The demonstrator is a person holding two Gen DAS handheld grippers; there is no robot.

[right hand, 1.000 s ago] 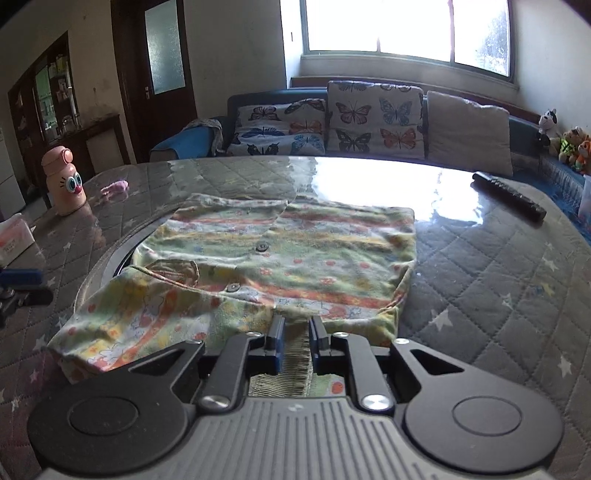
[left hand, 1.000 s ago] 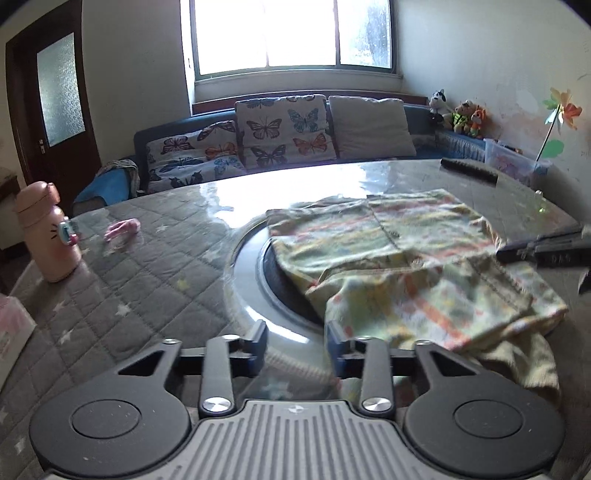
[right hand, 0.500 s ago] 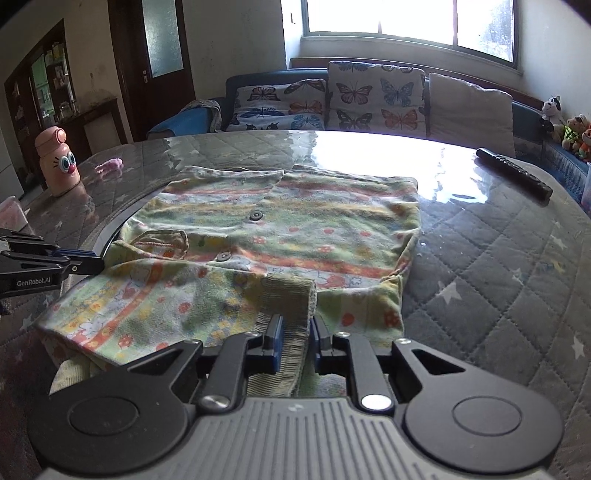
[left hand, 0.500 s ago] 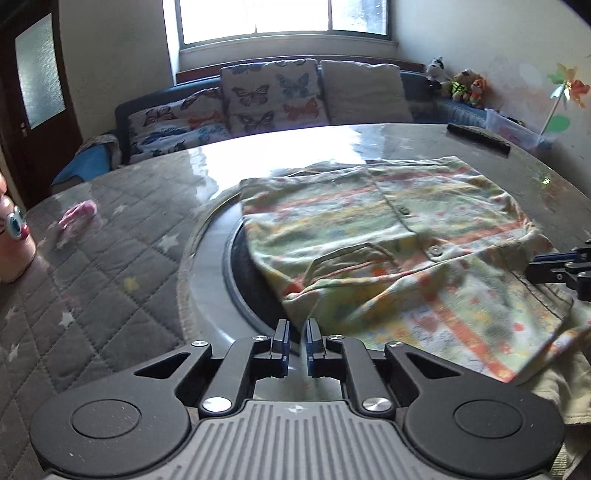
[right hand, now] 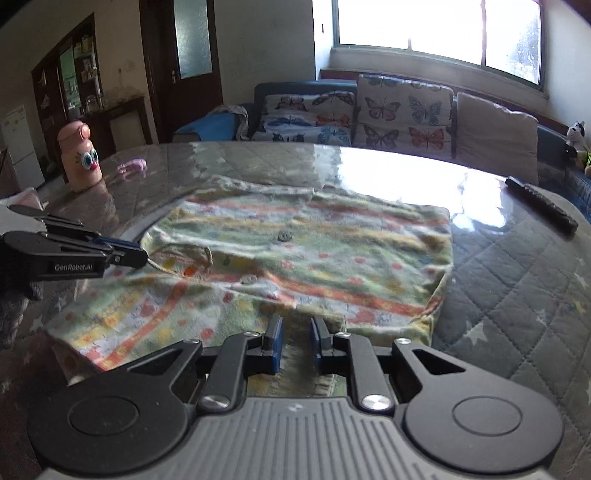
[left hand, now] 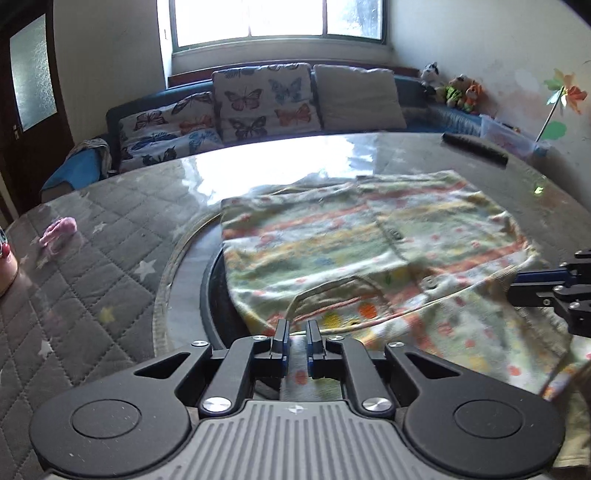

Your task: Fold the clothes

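Garment: the flowered shirt (left hand: 369, 251) lay spread on my round desk (left hand: 110, 295), over the dark ring at its middle, its near part folded over the button front.
Left tongs: my left tongs (left hand: 296, 345) were drawn narrow, pinching the near left edge of the shirt, with cloth showing between the blue pads.
Right tongs: my right tongs (right hand: 295, 345) were narrow too, clamped on a ribbed band at the near edge of the shirt.
Across views: in the left view my right tongs (left hand: 517, 291) came in from the right, their tips on the folded cloth; in the right view my left tongs (right hand: 142, 256) came in from the left, their tips at the shirt's edge by the little pocket (right hand: 184, 254).
Buttons: two buttons (right hand: 283, 236) ran down the front, one farther, one nearer.
Desk, left: a pink bottle with cartoon eyes (right hand: 79, 157) stood at the far left, a small pink thing (right hand: 132, 165) just to its right.
Desk, right: a dark remote (right hand: 541, 202) lay far right, well apart from the shirt.
Beyond: a sofa with butterfly cushions (left hand: 262, 101) stood under the bright window (left hand: 277, 18).
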